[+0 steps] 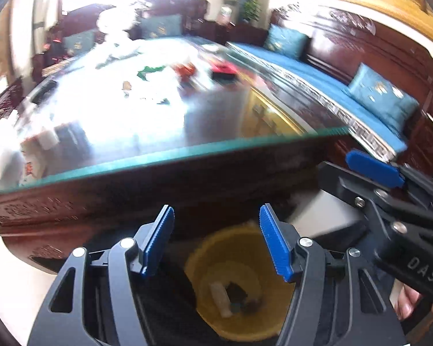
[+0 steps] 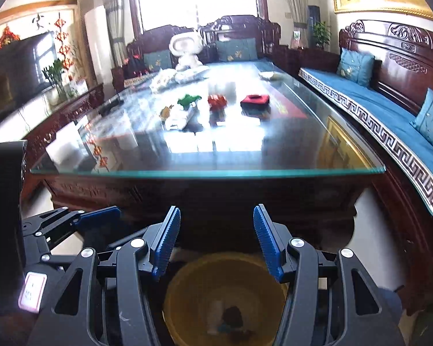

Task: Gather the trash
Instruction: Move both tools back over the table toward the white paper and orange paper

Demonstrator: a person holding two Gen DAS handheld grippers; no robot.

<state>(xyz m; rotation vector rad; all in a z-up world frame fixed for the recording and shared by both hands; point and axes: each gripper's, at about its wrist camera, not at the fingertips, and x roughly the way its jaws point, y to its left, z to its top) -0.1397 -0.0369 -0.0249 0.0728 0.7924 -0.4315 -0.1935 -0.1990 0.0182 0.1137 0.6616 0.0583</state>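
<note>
- Left wrist view: the left gripper point(image 1: 216, 240) hangs over a yellow bin point(image 1: 239, 285) on the floor, jaws apart with nothing between them.
- Scraps of trash point(image 1: 233, 298), one pale and one dark, lie at the bin's bottom.
- Right wrist view shows the right gripper point(image 2: 216, 242) above the same bin, jaws also apart and empty.
- Beyond both stands a glass-topped table point(image 2: 210, 170) of dark carved wood.
- Mid-table lie crumpled white paper point(image 2: 177, 116), a green scrap point(image 2: 189, 99), an orange-red wrapper point(image 2: 217, 101) and a red box point(image 2: 255, 100), well apart from the grippers.
- A blue-cushioned bench point(image 2: 389, 115) runs along the table's right side.
</note>
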